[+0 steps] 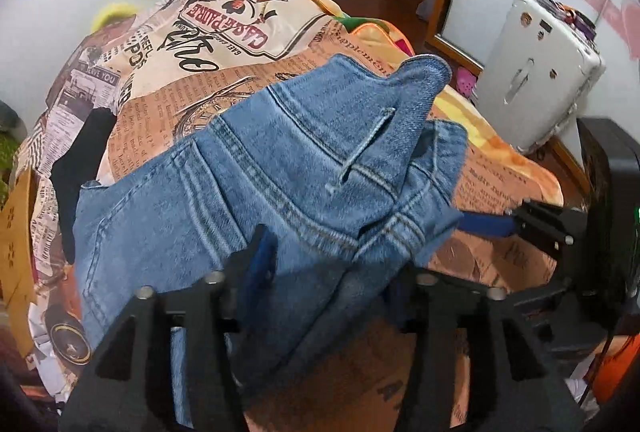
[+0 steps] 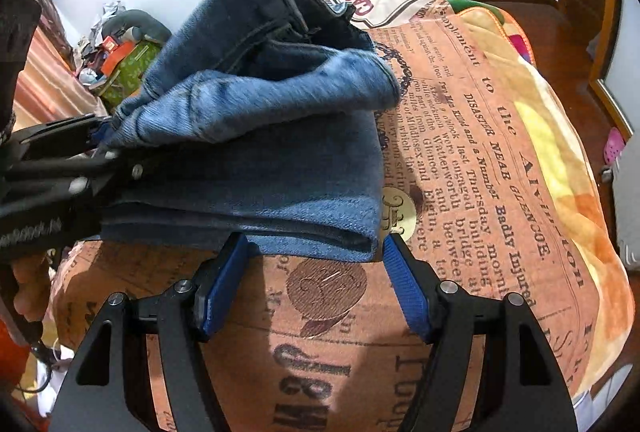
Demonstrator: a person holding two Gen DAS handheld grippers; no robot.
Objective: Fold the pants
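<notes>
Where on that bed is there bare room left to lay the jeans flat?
The newspaper-print blanket lies bare to the right of the folded jeans, out to its yellow edge, and also just below them, between the right tongs. The left side is crowded: the left tongs reach in there.

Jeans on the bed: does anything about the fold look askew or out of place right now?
Yes. The jeans are not flat: the top layer bulges up in a loose roll over the lower fold, and a waistband corner sticks up. The left gripper stands open around denim.
</notes>
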